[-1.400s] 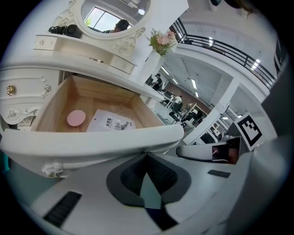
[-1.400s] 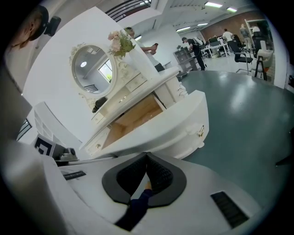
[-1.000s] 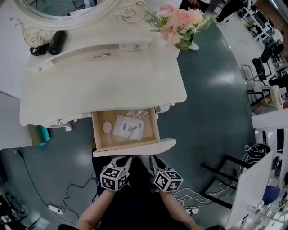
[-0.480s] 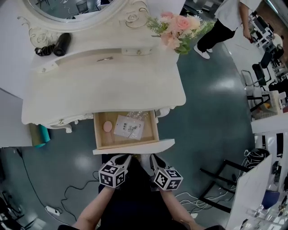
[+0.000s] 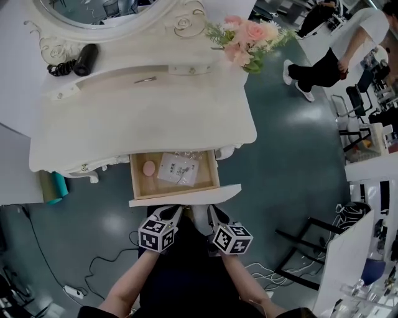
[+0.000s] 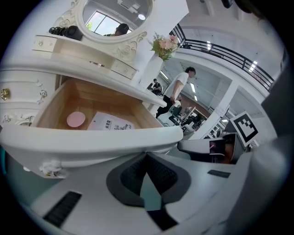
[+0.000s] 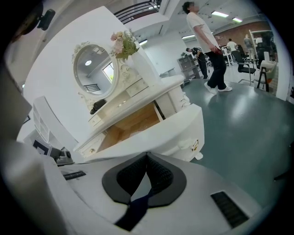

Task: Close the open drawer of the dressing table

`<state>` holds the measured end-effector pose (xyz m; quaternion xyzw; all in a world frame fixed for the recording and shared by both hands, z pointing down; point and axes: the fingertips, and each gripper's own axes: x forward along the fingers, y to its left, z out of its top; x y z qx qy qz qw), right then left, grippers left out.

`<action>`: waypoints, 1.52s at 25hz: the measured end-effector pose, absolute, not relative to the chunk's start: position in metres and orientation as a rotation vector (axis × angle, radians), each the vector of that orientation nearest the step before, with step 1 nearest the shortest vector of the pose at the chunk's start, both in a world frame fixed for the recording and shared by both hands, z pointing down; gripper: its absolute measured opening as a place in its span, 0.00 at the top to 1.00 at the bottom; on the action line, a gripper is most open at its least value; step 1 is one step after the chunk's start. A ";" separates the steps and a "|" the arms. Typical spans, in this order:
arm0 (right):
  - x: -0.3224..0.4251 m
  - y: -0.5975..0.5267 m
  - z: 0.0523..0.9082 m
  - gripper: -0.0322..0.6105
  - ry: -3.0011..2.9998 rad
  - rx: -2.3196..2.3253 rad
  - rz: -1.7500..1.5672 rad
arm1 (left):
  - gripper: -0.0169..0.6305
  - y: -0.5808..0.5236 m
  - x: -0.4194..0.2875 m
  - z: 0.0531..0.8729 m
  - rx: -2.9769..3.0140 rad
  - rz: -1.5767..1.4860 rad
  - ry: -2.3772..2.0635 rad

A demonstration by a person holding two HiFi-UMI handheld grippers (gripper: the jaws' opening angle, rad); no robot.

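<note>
The white dressing table (image 5: 143, 124) fills the far left of the head view, with its oval mirror (image 5: 93, 12) at the far edge, a black hair dryer (image 5: 84, 59) at far left and a bunch of pink flowers (image 5: 249, 37) at far right. The drawer (image 5: 186, 195) stands open, pulled out toward the near side from under the tabletop, right of its middle. The person's two bare forearms, left (image 5: 127, 286) and right (image 5: 245, 289), come in from the near edge and angle inward toward each other. They carry the left gripper (image 5: 173, 213) and right gripper (image 5: 212, 214) side by side and close together, both pointing at the drawer's white front panel. Each gripper's own view shows its jaws together at the tips with nothing between them, the tips right at the panel's near face. Inside the drawer lie a white printed packet (image 5: 177, 171) and, to its left, a small pink disc (image 5: 149, 168).
</note>
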<state>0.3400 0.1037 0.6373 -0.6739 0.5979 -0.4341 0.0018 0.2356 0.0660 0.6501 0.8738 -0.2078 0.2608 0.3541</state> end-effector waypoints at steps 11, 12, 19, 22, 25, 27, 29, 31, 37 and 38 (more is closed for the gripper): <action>0.349 0.078 0.636 0.92 1.893 -2.133 -1.343 | 0.98 0.040 0.246 0.650 2.269 0.699 -0.525; 0.349 0.075 0.636 0.92 1.897 -2.134 -1.339 | 0.98 0.037 0.246 0.650 2.269 0.697 -0.526; 0.353 0.058 0.635 0.92 1.904 -2.129 -1.332 | 0.98 0.020 0.250 0.649 2.264 0.681 -0.548; 0.355 0.050 0.635 0.92 1.911 -2.127 -1.336 | 0.98 0.012 0.252 0.649 2.264 0.679 -0.552; 0.357 0.041 0.635 0.92 1.917 -2.125 -1.335 | 0.98 0.003 0.253 0.649 2.273 0.686 -0.558; 0.358 0.036 0.634 0.92 1.925 -2.126 -1.334 | 0.97 -0.002 0.254 0.649 2.275 0.689 -0.563; 0.360 0.030 0.634 0.92 1.934 -2.128 -1.335 | 0.98 -0.007 0.256 0.649 2.274 0.687 -0.566; 0.361 0.025 0.634 0.92 1.934 -2.128 -1.335 | 0.97 -0.013 0.257 0.649 2.276 0.688 -0.566; 0.366 0.008 0.634 0.92 1.918 -2.133 -1.335 | 0.97 -0.030 0.262 0.648 2.286 0.697 -0.564; 0.367 0.005 0.634 0.92 1.916 -2.134 -1.335 | 0.98 -0.033 0.263 0.649 2.286 0.699 -0.561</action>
